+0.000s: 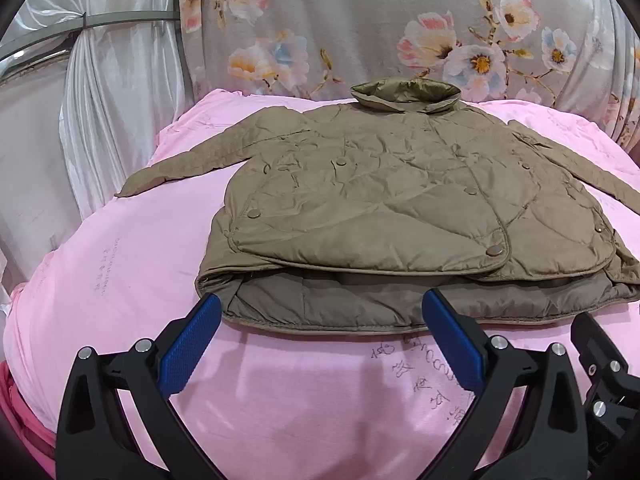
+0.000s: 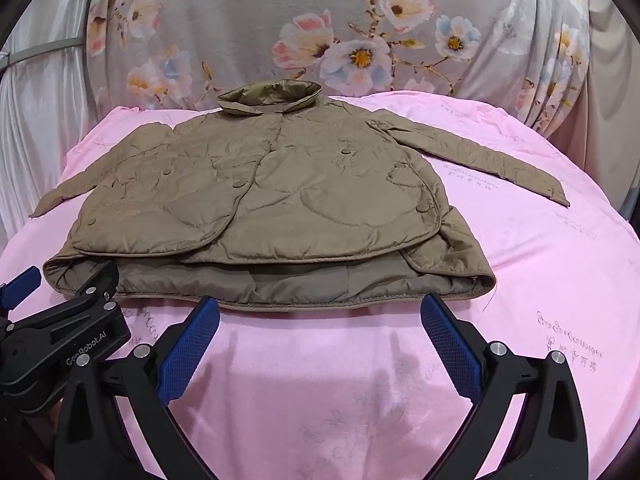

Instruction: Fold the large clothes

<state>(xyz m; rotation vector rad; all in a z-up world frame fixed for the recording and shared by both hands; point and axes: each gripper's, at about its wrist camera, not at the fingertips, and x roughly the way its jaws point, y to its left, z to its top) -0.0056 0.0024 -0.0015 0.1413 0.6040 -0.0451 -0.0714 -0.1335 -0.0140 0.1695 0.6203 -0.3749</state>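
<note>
While the jacket (image 1: 384, 200) lies spread flat on the pink sheet (image 1: 120, 280), we see both grippers standing just short of its near hem. The jacket is an olive-brown quilted one with snap buttons, its front up, its collar (image 1: 404, 98) standing at the far end against a grey flowered cloth (image 1: 360, 20). Its sleeves reach out to either side: one runs off to the left in the left wrist view (image 1: 176, 168), the other off to the right in the right wrist view (image 2: 492, 160). The near hem gapes a little, so we can look at the darker lining (image 2: 304, 280) between the front and back layers.

The left gripper (image 1: 320, 316) is spread wide, with nothing between its blue pads (image 1: 192, 344); the tips sit at the hem's edge, though we cannot tell whether they touch it. The right gripper (image 2: 320, 316) is spread just as wide and holds nothing, its tips also right at the hem. In each view the other gripper shows at the edge, so the two are side by side. Pale curtains (image 1: 100, 100) hang at the left behind the sheet.
</note>
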